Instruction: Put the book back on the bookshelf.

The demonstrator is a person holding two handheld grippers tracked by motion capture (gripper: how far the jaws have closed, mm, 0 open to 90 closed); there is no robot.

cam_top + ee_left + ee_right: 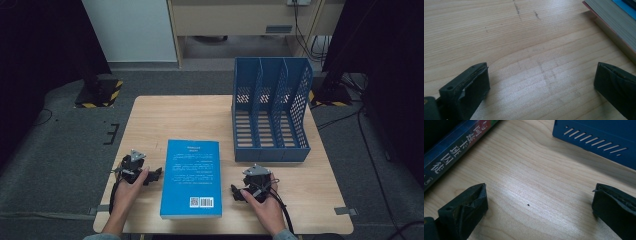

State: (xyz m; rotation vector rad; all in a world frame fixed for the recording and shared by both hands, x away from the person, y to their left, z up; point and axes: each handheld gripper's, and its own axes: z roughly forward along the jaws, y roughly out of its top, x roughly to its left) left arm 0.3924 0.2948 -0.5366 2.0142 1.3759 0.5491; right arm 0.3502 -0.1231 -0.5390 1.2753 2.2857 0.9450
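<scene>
Bench: pale wooden bench [150,120] with fine straight grain, seen from above; a few faint dark scuff marks show on the wood in the left gripper view.
Book: blue book [192,177] lies flat near the front edge of the bench, between the two grippers, barcode toward the person; its page edge [614,27] shows at upper right in the left gripper view, its printed spine [454,152] at upper left in the right gripper view.
File rack: blue perforated file rack [270,112] stands upright at the far right of the bench, well apart from the book, open compartments facing the person; its slotted base [599,137] shows in the right gripper view.
Left gripper: left gripper [152,175] rests low on the bench just left of the book, held in the person's left hand [131,185]; jaws spread wide, bare wood between them, nothing held.
Right gripper: right gripper [234,191] rests low on the bench just right of the book, in front of the rack, held in the right hand [262,200]; jaws spread wide, nothing held.
Room: grey carpeted floor [60,150] around the bench; black stands with yellow-and-black striped bases [100,92] at both far corners; cables [370,150] trail over the floor on the right.
</scene>
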